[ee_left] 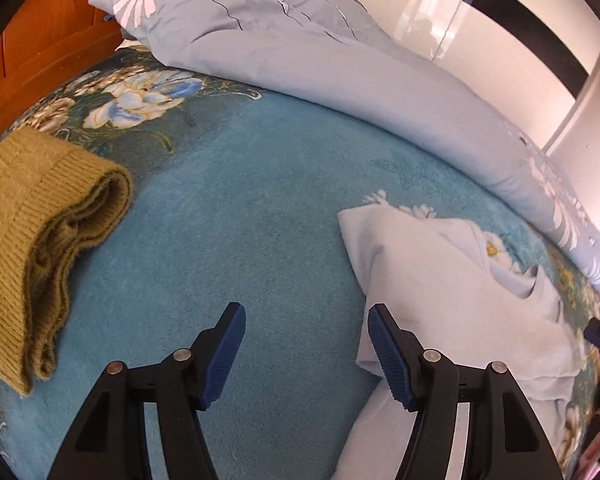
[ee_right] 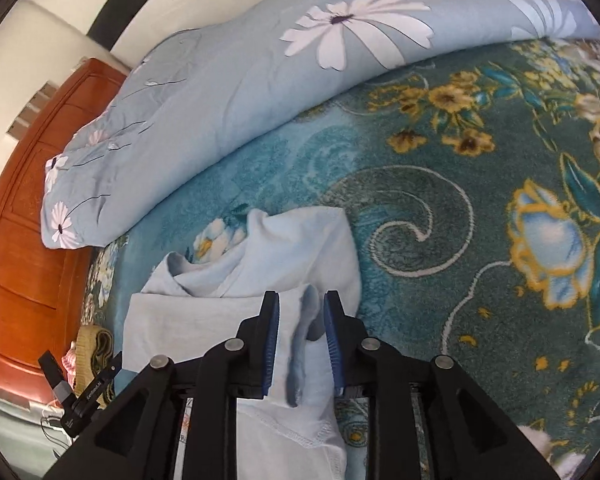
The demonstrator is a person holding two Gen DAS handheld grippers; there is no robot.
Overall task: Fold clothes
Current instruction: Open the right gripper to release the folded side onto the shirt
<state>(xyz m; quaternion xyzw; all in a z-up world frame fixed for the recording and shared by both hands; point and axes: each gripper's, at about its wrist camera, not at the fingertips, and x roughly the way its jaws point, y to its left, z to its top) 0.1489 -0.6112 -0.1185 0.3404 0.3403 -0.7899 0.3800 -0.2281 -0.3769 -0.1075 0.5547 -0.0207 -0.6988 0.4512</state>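
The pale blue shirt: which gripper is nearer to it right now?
Right. The right gripper has a fold of the pale blue shirt between its fingers; the left gripper hovers open over the blanket beside it.

pale blue shirt [ee_right: 284, 264] rumpled, partly folded on teal floral blanket [ee_left: 260, 184], hem stitching visible at near edge, olive knit sweater [ee_left: 32, 248] folded in layers, well apart across same blanket
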